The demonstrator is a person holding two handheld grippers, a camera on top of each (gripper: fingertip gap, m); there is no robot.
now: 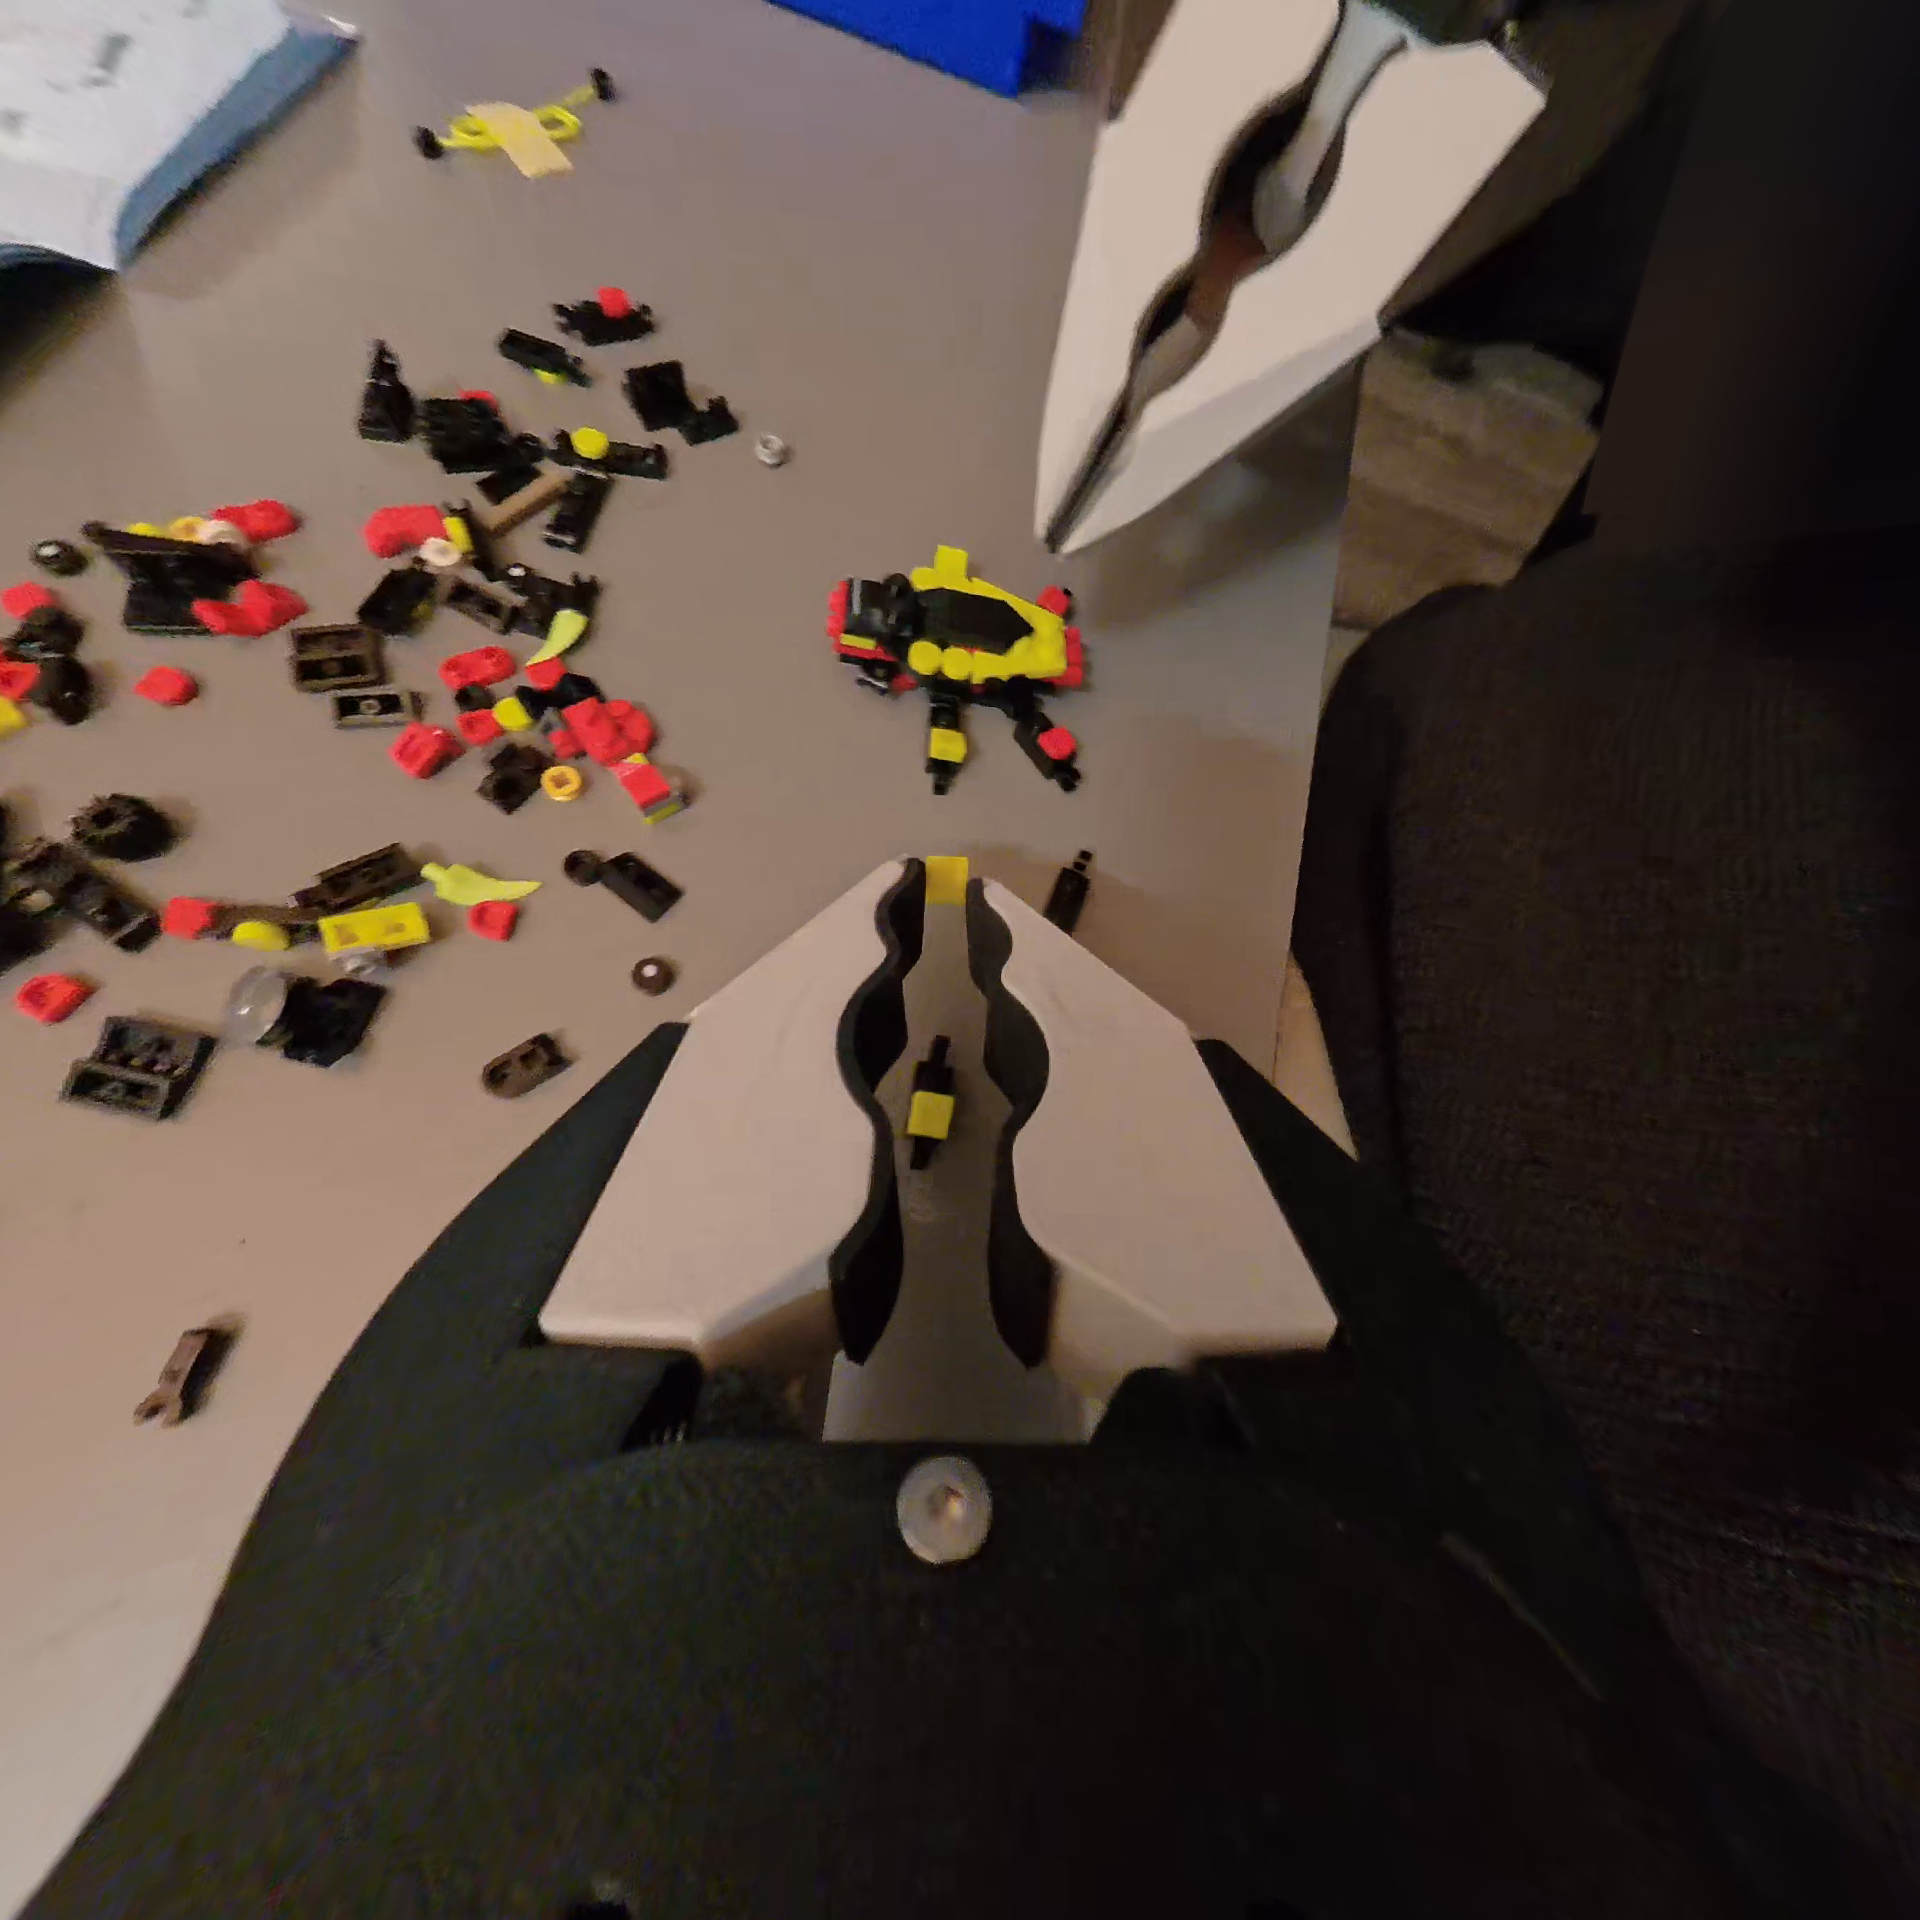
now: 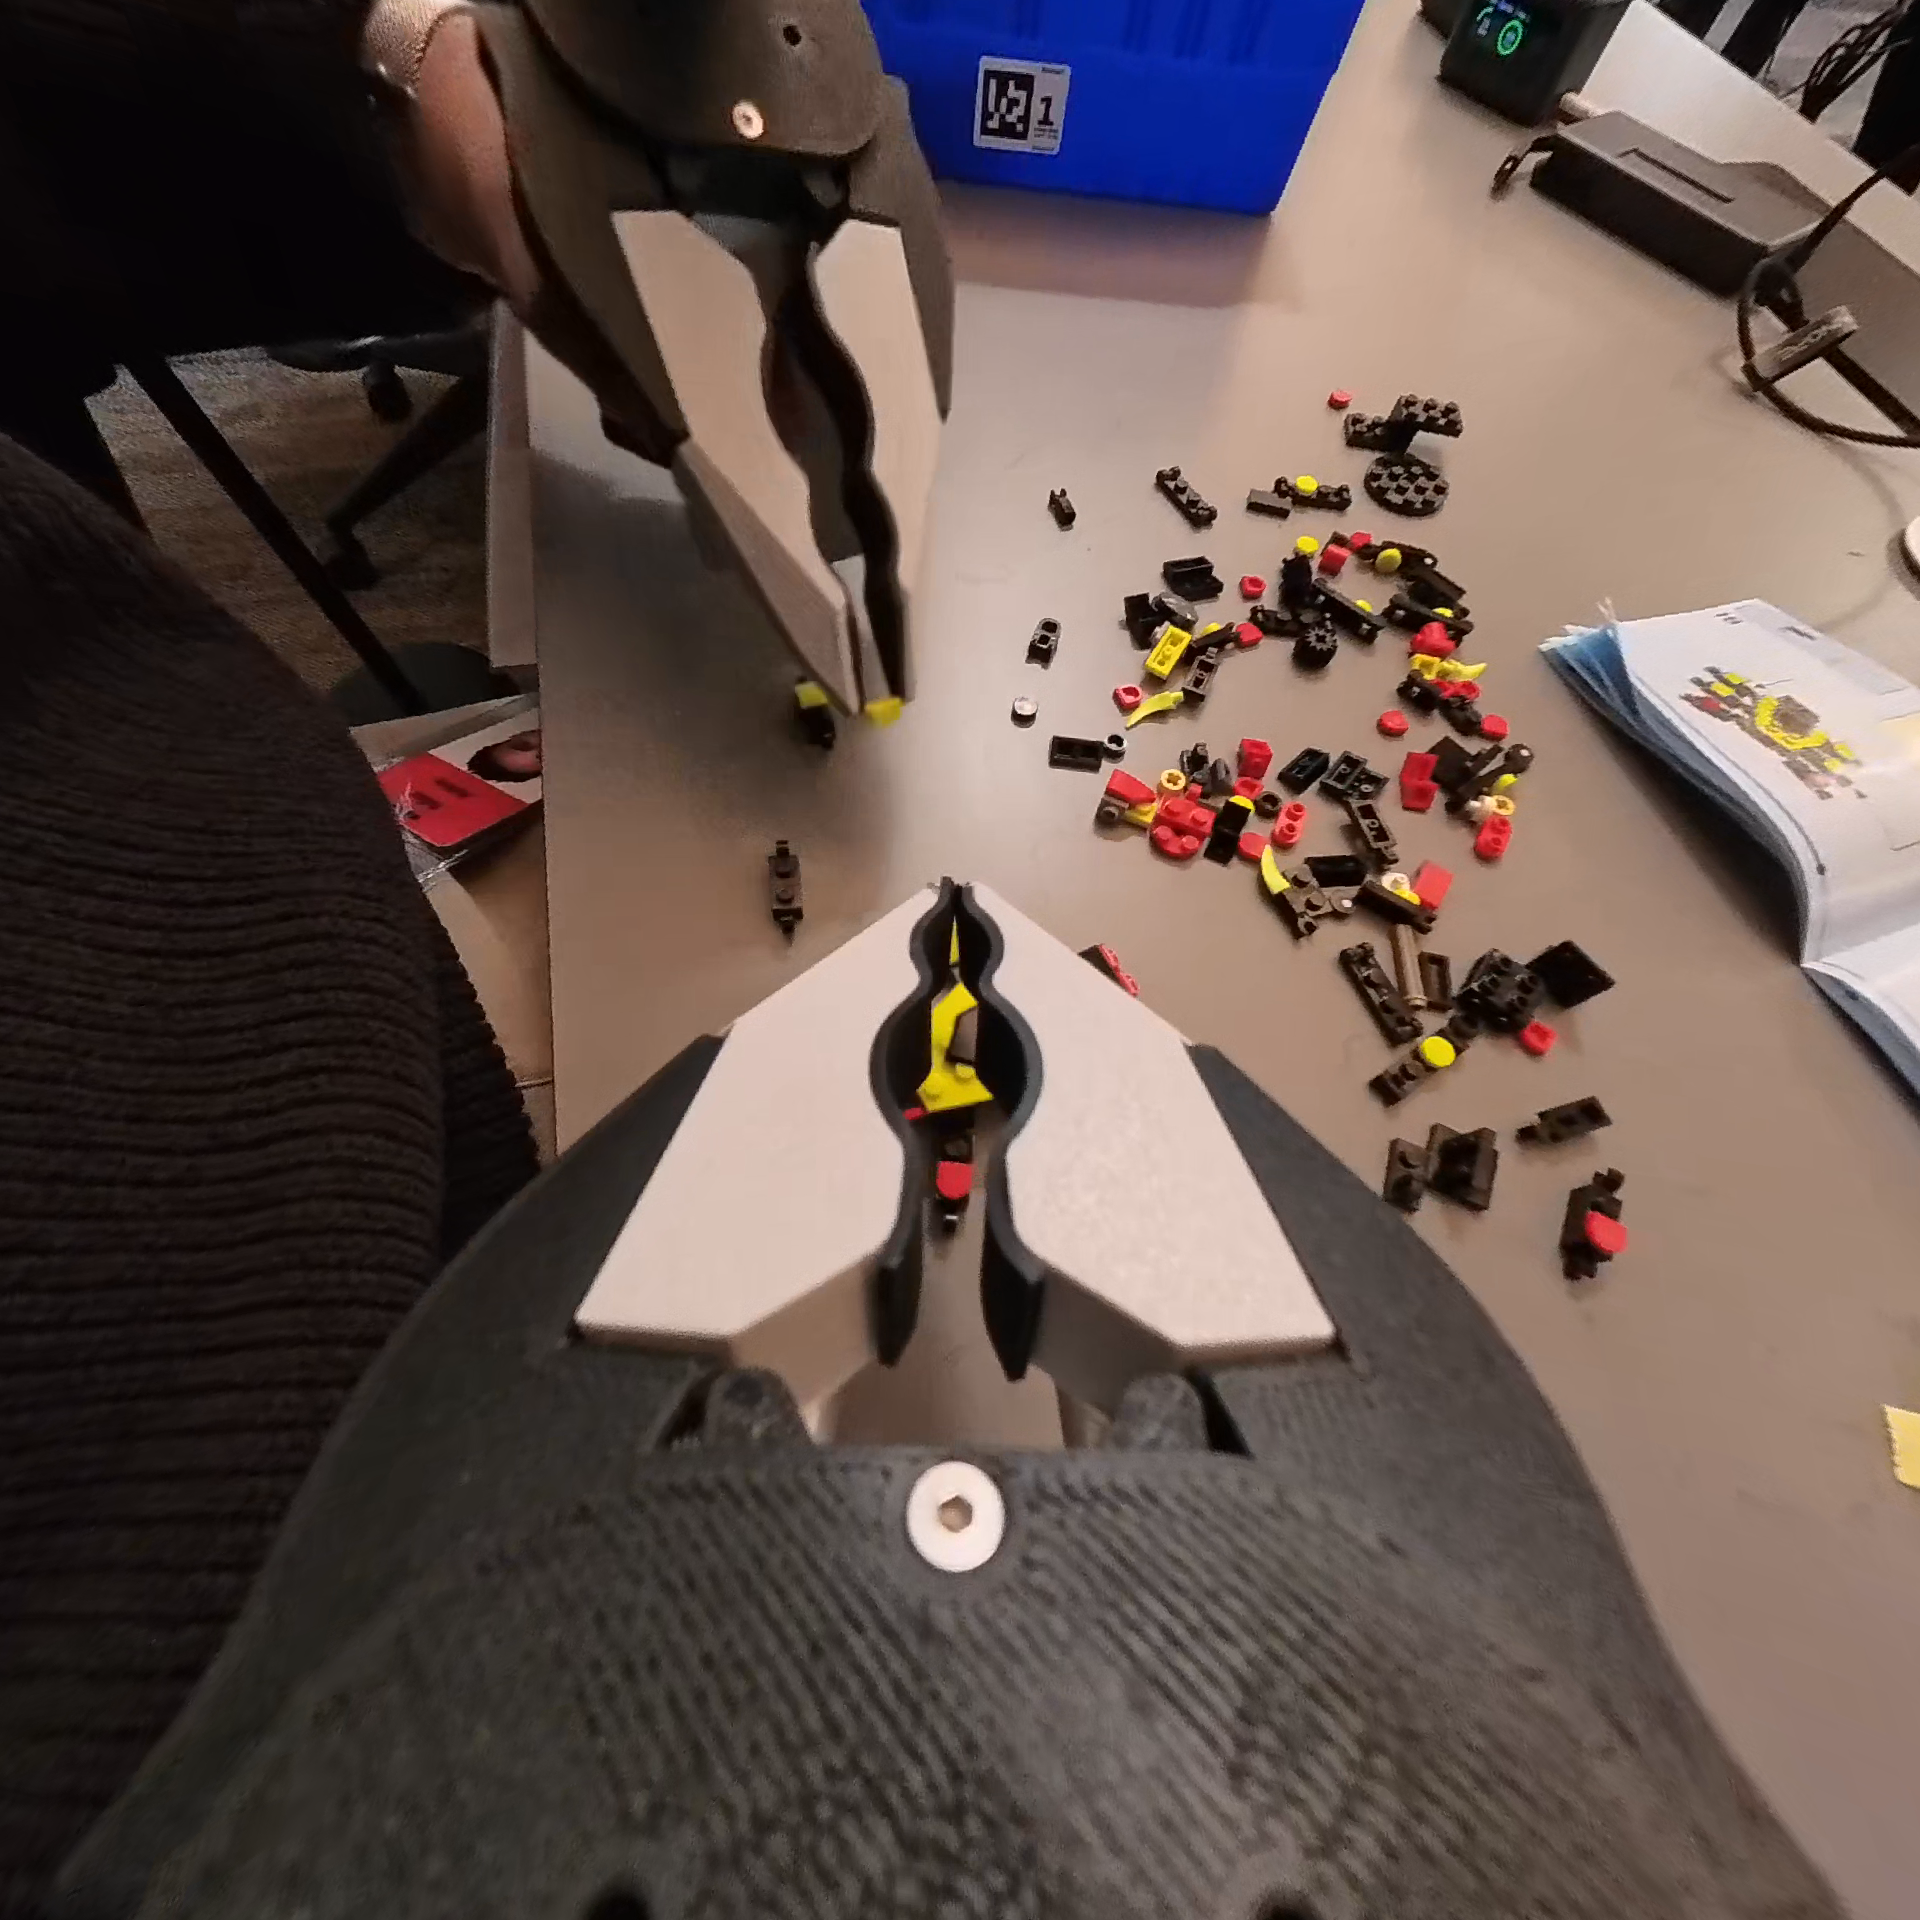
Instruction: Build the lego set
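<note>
A white sticker [image 2: 1021,106] with a black square code pattern and printing beside it sits on the front wall of the blue bin [image 2: 1143,156] at the far end of the bench [image 2: 1039,343]. An open booklet [image 2: 1766,748] lies at the right edge of the bench, its page showing a printed picture of a yellow and black model with small print too fine to read. A dark device [image 2: 1507,42] at the far corner has a lit screen with a green ring. In the left wrist view the booklet [image 1: 125,125] is blurred and nothing on it is legible.
</note>
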